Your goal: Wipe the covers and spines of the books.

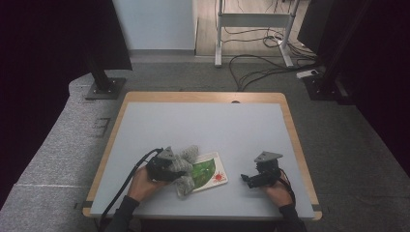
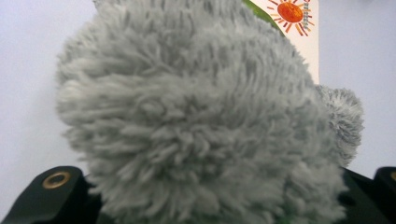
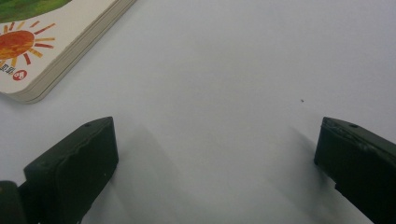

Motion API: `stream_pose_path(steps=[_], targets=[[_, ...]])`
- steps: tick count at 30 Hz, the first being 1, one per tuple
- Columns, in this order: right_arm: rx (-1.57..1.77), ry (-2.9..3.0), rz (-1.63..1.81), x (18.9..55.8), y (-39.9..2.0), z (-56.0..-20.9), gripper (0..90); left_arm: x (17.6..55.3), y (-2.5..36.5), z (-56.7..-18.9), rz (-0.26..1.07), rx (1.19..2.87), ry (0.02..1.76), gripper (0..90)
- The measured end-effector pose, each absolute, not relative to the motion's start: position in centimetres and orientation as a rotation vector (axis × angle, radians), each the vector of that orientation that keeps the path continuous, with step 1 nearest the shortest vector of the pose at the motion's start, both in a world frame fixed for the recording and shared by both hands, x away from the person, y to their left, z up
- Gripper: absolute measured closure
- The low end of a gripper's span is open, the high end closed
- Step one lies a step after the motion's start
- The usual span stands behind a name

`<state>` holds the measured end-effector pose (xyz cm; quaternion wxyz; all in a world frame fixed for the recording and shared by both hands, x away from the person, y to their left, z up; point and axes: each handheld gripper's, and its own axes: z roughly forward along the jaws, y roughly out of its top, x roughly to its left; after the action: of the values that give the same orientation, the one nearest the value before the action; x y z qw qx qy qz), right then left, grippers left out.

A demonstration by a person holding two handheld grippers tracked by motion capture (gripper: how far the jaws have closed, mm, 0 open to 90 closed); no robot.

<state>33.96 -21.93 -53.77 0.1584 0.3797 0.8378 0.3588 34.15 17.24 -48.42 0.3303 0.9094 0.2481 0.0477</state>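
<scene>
The desk (image 1: 203,125) has a pale grey top with a wooden edge, and everything in hand lies toward its near side. A picture book (image 1: 209,173) lies flat there, left of centre, its cover showing green and an orange sun near the corner. A fluffy grey soft toy (image 1: 186,166) lies across the book's left part, partly on the cover and partly on the desk. The left claw (image 1: 167,166) is clenched on the soft toy; in the left gripper view the grey fur bulges up between its two black jaws. The right claw (image 1: 249,180) sits low over bare desk, well right of the book, its jaws spread wide and grasping nothing.
</scene>
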Motion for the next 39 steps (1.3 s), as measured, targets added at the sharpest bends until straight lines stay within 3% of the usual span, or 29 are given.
stream_pose_path(steps=[26, 39], targets=[[1.085, 2.396, 1.024, 33.9, -21.9, -53.8, 0.0, 30.1, 17.5, -48.7, 0.105, 2.364, 0.611, 61.2], [1.085, 2.396, 1.025, 34.0, -21.9, -53.8, 0.0, 30.5, 15.5, -48.8, 0.090, 2.365, 0.582, 60.9]])
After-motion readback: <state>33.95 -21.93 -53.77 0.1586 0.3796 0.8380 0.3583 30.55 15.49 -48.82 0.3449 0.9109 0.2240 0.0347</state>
